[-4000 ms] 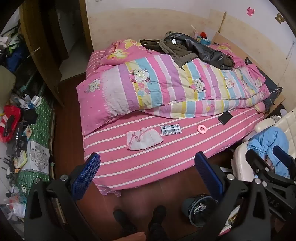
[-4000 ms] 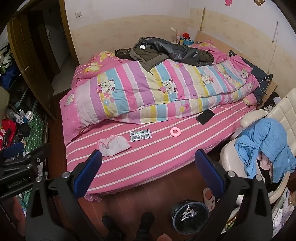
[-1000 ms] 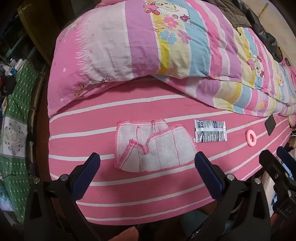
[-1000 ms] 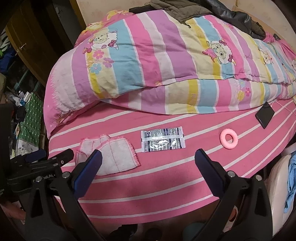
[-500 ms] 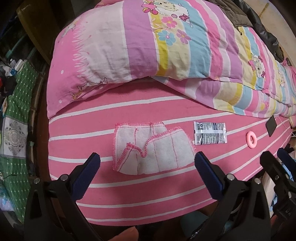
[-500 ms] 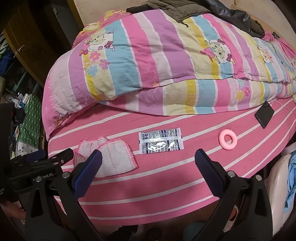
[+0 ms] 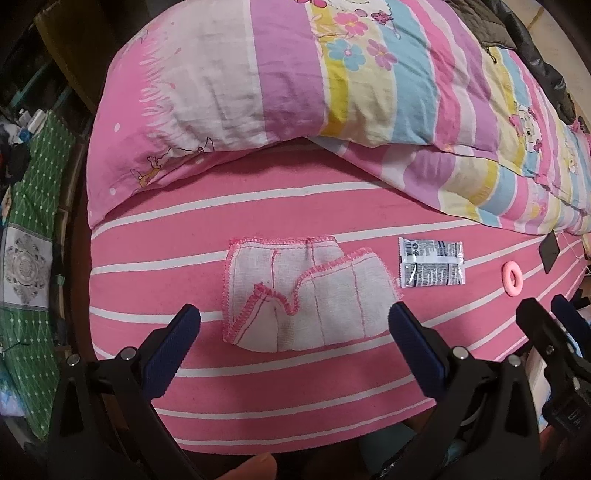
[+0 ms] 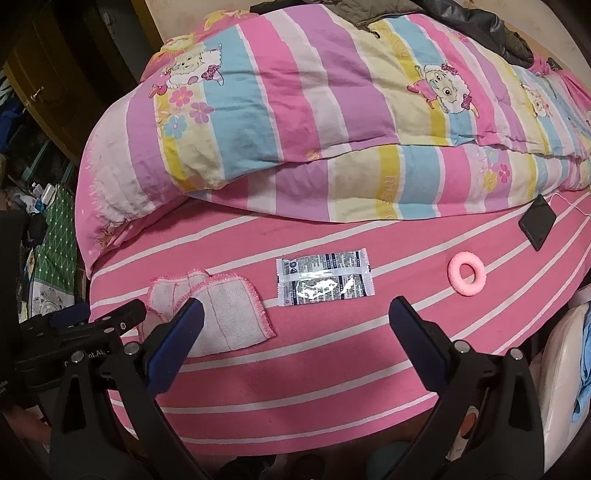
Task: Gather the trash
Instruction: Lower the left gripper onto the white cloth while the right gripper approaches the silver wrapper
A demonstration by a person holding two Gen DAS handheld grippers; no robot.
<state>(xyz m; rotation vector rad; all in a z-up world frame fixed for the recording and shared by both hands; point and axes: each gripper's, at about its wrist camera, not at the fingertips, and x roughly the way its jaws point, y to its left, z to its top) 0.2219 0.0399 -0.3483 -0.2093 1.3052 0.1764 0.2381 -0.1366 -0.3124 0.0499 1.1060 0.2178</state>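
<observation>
A silvery plastic wrapper (image 8: pixel 324 277) (image 7: pixel 431 262) lies flat on the pink striped bed sheet (image 8: pixel 332 369). Left of it lies a folded white cloth with pink stitching (image 7: pixel 306 295) (image 8: pixel 214 314). My left gripper (image 7: pixel 293 345) hovers open just in front of the cloth, which shows between its blue pads. My right gripper (image 8: pixel 295 341) is open above the sheet, just short of the wrapper. A pink ring (image 8: pixel 467 274) (image 7: pixel 512 277) rests to the right of the wrapper.
A thick striped quilt (image 8: pixel 314 110) is bunched behind the items. A black phone (image 8: pixel 537 221) lies at the right near the quilt. A dark jacket (image 8: pixel 480 22) sits on top at the back. Green patterned fabric and clutter (image 7: pixel 33 240) stand left of the bed.
Both grippers have come in closer and lower over the bed; the cloth and wrapper loom larger. Four seconds ago they stood far back in the room. Nothing has been grasped.
</observation>
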